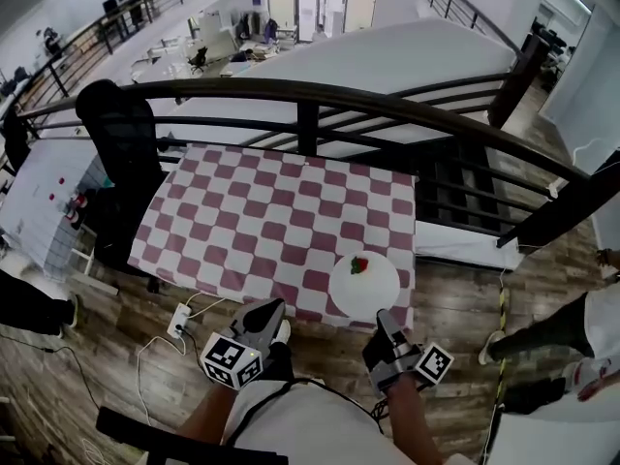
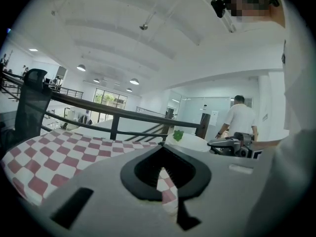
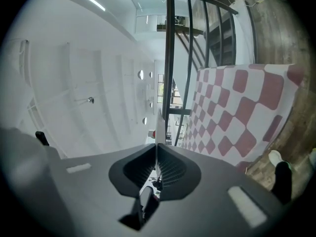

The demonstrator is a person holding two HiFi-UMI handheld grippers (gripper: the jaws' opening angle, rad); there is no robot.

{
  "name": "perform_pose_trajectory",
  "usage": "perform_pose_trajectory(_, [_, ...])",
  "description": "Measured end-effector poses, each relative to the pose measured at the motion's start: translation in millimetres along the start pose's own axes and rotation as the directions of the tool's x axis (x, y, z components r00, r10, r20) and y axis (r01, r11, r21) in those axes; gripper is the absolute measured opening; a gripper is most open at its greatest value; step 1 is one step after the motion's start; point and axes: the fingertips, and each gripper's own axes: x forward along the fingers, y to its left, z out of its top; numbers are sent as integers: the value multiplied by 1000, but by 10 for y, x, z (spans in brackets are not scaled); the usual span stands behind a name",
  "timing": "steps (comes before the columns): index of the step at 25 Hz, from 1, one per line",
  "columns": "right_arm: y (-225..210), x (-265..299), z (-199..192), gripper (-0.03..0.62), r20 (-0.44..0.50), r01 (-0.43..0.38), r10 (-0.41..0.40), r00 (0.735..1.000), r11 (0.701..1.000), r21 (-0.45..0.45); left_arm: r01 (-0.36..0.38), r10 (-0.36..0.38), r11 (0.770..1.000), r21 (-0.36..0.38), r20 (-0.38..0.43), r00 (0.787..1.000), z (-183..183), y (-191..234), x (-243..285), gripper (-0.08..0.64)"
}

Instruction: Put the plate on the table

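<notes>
A white plate (image 1: pixel 366 287) with a small red and green piece of food (image 1: pixel 359 264) lies over the near right corner of the table (image 1: pixel 252 221), which has a red-and-white checked cloth. My right gripper (image 1: pixel 385 320) is shut on the plate's near rim. In the right gripper view the plate (image 3: pixel 157 125) shows edge-on as a thin white line between the jaws of the right gripper (image 3: pixel 157 144). I cannot tell if the plate rests on the cloth. My left gripper (image 1: pixel 268 316) hangs by the table's front edge, shut and empty. In the left gripper view the left gripper (image 2: pixel 160 146) points at the plate (image 2: pixel 190 141).
A black railing (image 1: pixel 310 114) runs behind the table and a black chair (image 1: pixel 121 153) stands at its left. A power strip and cables (image 1: pixel 179 323) lie on the wooden floor below the front edge. A person (image 1: pixel 562 342) stands to the right.
</notes>
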Motion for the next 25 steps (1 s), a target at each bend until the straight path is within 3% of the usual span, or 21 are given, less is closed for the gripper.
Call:
perform_pose_trajectory(13, [58, 1322, 223, 20, 71, 6, -5, 997, 1000, -13, 56, -55, 998, 24, -20, 998, 555, 1148, 728, 6])
perform_pose_trajectory(25, [-218, 2386, 336, 20, 127, 15, -11, 992, 1000, -28, 67, -67, 998, 18, -17, 998, 850, 2347, 1027, 6])
